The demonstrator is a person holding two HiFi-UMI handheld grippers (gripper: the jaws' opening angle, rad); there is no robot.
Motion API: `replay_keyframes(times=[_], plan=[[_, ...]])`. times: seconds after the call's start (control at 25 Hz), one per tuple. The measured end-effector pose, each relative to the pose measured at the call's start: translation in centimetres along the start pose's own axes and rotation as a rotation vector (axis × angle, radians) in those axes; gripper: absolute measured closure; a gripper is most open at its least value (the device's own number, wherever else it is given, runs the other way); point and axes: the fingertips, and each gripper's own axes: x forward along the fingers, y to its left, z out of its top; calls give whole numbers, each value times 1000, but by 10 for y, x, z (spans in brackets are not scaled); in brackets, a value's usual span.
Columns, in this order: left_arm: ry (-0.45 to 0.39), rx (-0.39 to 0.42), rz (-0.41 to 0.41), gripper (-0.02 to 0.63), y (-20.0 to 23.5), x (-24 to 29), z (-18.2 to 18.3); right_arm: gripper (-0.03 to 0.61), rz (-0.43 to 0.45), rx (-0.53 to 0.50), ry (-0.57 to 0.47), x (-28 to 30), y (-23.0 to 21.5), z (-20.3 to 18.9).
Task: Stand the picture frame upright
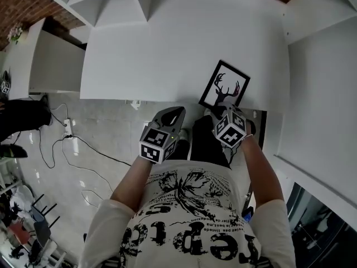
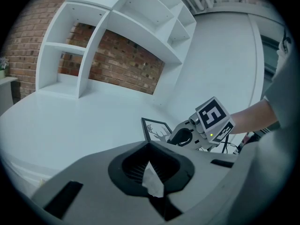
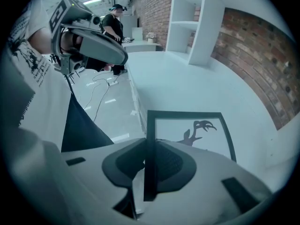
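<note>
Right gripper (image 1: 215, 113) pinched the near edge of the picture frame (image 1: 225, 86), which sat at the table's (image 1: 167, 49) front edge, apparently not yet upright. Left gripper (image 1: 175, 115) was pressed together, empty.

White table (image 1: 167, 49), picture frame (image 1: 225, 86) at its edge

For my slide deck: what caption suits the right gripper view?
Right tool clamps the edge of the black-framed deer picture on the white tabletop.
</note>
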Motion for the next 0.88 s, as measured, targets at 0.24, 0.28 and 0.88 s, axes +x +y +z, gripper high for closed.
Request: replay_keyframes(times=[0.24, 0.28, 0.88], plan=[[26, -24, -21, 607, -7, 5, -14, 506, 0, -18, 1, -8, 8, -4], [26, -31, -22, 607, -9, 6, -16, 506, 4, -28, 1, -9, 10, -6], [70, -405, -99, 607, -30, 62, -53, 506, 81, -224, -6, -19, 30, -40]])
